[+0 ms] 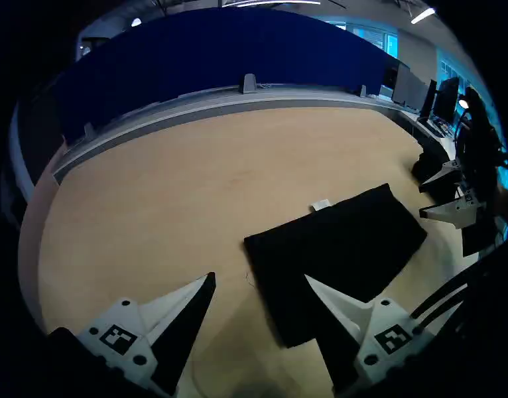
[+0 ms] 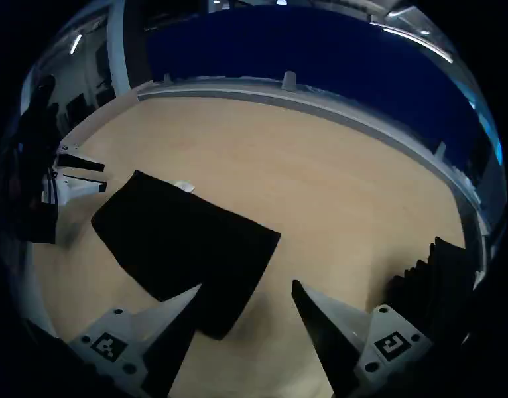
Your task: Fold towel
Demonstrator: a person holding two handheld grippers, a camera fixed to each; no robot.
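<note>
1 black towel (image 1: pixel 333 255), flat: ahead-right of my left gripper (image 1: pixel 258 276), ahead-left of my right gripper (image 2: pixel 247 284), long axis between them; both wide open, empty.

Both grippers open, facing each other

The left gripper (image 1: pixel 259 278) tilts forward and down, jaws spread wide. The right gripper (image 2: pixel 247 286) is posed the same way, and each appears at the far edge of the other's view, jaws parted.

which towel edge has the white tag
The edge of the black towel facing the blue partition; the white tag pokes out there, other edges show none.
</note>
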